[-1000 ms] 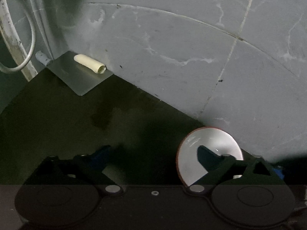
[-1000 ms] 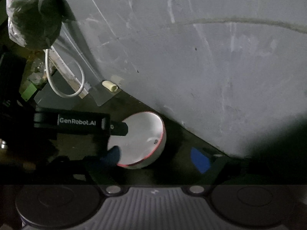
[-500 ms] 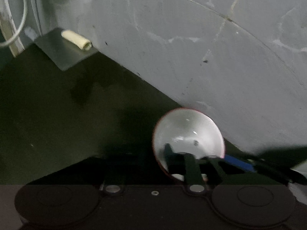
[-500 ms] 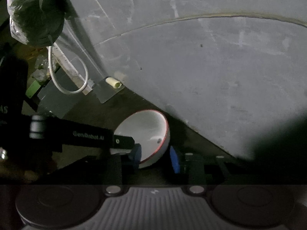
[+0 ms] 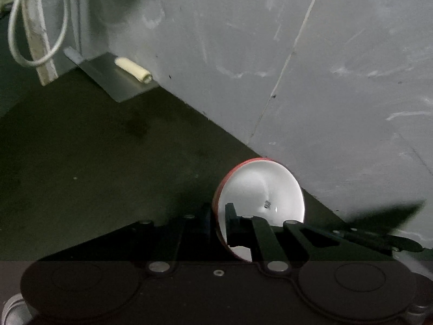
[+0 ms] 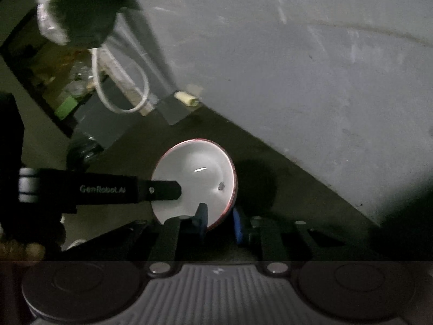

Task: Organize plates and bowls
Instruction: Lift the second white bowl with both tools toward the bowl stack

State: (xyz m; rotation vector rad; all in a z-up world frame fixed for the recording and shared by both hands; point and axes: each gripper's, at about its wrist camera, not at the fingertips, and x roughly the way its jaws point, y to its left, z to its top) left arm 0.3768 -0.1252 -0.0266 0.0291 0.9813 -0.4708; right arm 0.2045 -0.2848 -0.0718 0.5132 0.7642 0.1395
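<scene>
A white bowl with a red rim (image 5: pixel 259 189) is tipped so that its opening faces both cameras, above a dark tabletop (image 5: pixel 108 162) near a grey wall. My left gripper (image 5: pixel 218 214) is shut on the bowl's left rim, one finger inside and one outside. In the right wrist view that gripper (image 6: pixel 167 189) reaches in from the left as a black bar over the bowl (image 6: pixel 194 173). My right gripper (image 6: pixel 219 220) has its jaws closing on the bowl's near wall. One blue pad (image 6: pixel 202 216) is inside the bowl and the other is against its outside.
A cream roll (image 5: pixel 132 70) lies on a metal sheet (image 5: pixel 113 84) at the wall's foot. A white cable loop (image 5: pixel 35 35) hangs at the far left. A plastic bag (image 6: pixel 75 8) and clutter (image 6: pixel 65 89) sit beyond the table's left end.
Both grippers were open a second ago and have closed onto the bowl's rim. The bowl has tipped more upright, and the left wrist view has swung so that the roll sits further right.
</scene>
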